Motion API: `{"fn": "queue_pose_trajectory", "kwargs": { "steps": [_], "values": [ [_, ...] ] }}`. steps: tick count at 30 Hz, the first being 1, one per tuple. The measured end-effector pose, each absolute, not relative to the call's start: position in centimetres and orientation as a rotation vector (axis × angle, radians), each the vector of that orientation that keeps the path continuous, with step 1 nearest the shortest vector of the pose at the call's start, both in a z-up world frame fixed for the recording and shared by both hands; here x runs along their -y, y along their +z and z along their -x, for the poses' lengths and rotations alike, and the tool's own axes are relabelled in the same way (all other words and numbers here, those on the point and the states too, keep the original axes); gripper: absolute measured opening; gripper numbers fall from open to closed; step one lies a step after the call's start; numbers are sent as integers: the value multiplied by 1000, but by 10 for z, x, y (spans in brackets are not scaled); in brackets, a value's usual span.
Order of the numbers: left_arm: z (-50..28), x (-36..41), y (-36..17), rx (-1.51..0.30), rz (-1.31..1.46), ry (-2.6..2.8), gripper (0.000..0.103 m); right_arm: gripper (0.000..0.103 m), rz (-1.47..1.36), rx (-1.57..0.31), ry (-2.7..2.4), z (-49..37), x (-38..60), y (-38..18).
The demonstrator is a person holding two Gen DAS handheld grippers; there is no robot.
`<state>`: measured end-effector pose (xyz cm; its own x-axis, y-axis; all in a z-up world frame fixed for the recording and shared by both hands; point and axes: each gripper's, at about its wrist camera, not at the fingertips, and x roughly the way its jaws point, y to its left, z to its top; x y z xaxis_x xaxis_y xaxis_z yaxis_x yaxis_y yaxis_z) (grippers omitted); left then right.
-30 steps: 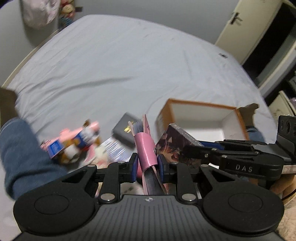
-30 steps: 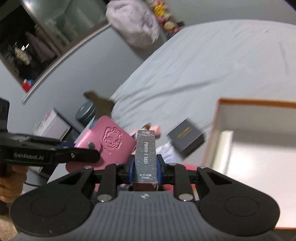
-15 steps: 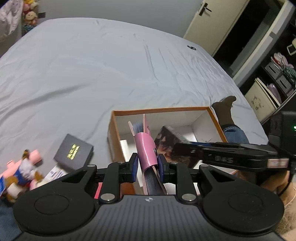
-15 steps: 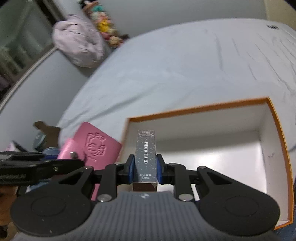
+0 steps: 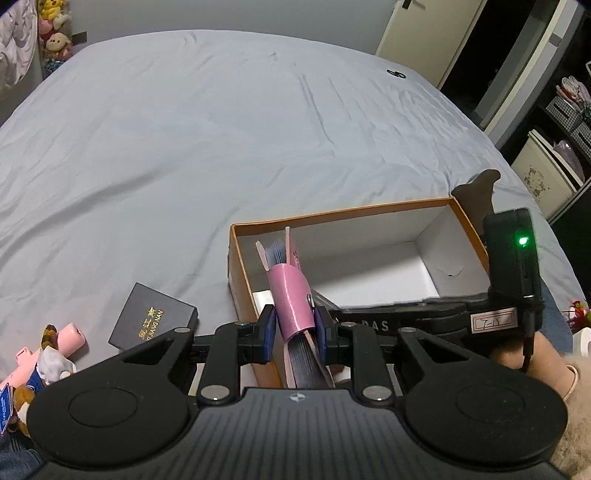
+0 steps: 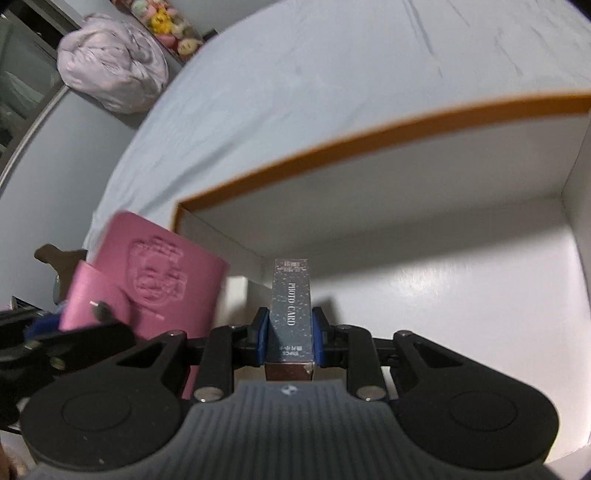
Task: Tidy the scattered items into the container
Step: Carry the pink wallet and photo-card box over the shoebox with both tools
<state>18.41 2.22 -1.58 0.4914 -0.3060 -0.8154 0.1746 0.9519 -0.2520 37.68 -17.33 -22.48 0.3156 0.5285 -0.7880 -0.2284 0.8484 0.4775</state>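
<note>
Orange-rimmed and white inside, an open cardboard box (image 5: 458,221) is set on a pale grey bedsheet (image 5: 207,140), and both handheld tools are held over it.

From the left wrist camera, the left gripper (image 5: 294,328) is seen clenched on a pink card holder (image 5: 290,295). The holder is gripped edge-on between the blue pads, with its strap and snap button turned toward the right pad and its stack of sleeves fanning slightly at the far end. It is held over the box's left end, above the rim. Across the lower right of this view the right gripper (image 5: 424,314) is seen from the side, with a small green light glowing on its body and a hand (image 5: 532,354) wrapped around its handle.

From the right wrist camera, the right gripper (image 6: 290,334) is seen clamped on a slim dark box printed "PHOTO CARD" (image 6: 290,310), held edge-on and pointing down into the white interior of the box (image 6: 369,136). The pink card holder (image 6: 155,280) is visible to its left, its embossed cartoon face turned toward the camera, overlapping the box's left wall.

On the sheet to the left of the box, a small black gift box with gold lettering (image 5: 152,319) is lying flat. Farther left, at the picture's edge, a pink toy (image 5: 48,350) is lying on the sheet. Plush toys (image 5: 55,33) are stacked in the far corner of the room.
</note>
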Motion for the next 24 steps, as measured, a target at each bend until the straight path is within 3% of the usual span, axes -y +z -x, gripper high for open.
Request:
{"fn": "queue_pose_trajectory", "kwargs": {
  "steps": [10, 12, 24],
  "values": [
    [-194, -22, -19, -1019, 164, -313, 26, 36, -238, -1283, 472, -390, 194, -238],
    [-195, -22, -20, -1022, 163, -310, 26, 27, -170, -1298, 428, -391, 190, -242],
    [-198, -23, -20, -1033, 176, -306, 26, 25, -106, -1358, 521, -393, 161, -252]
  ]
}}
